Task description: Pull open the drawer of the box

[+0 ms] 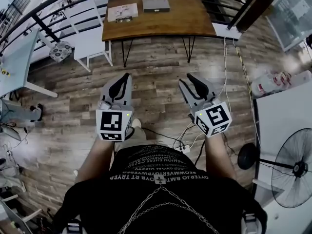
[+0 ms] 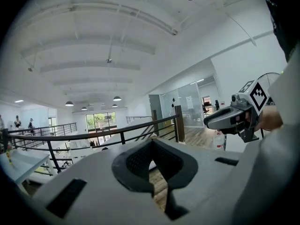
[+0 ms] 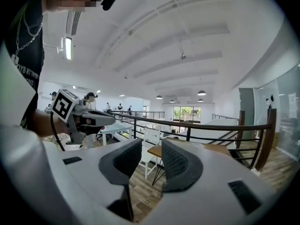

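Head view, left gripper point(image 1: 126, 77) pressed together with nothing in it, right gripper point(image 1: 186, 78) spread with nothing inside, both over the wood floor point(image 1: 156, 65), flat grey box point(image 1: 156, 4) on the brown surface point(image 1: 195, 23) ahead, well apart from both.

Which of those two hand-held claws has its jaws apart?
The right gripper: a clear gap shows between its jaws; on the left gripper they touch.
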Demonstrator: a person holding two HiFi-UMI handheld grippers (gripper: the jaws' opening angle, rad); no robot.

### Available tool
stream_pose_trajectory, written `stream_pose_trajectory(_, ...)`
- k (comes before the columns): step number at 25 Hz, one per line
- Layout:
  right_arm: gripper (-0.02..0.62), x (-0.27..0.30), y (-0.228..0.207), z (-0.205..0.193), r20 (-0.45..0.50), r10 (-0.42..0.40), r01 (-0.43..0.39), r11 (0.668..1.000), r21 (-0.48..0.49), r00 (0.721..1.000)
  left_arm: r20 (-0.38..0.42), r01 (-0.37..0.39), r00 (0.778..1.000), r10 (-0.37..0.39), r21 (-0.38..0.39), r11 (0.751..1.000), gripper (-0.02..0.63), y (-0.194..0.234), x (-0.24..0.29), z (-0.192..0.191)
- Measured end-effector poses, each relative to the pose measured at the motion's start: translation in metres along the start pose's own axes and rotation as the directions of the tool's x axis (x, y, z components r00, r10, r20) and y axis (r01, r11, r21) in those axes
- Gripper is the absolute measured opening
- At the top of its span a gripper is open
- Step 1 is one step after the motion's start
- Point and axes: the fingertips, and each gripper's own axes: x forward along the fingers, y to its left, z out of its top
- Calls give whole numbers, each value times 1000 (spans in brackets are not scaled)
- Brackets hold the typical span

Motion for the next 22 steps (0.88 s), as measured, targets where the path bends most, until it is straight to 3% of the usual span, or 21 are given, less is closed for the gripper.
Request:
stream_pose_trajectory(13, 146, 153, -16, 25, -11, -10, 11, 999, 34, 1000, -4, 55, 998, -55, 15, 998, 6, 131, 96, -5)
stream_pose_trajectory(22, 150, 224, -7, 47, -12, -58, 59, 998, 27, 998, 16, 120, 993, -120, 6, 993, 6, 197, 126, -11)
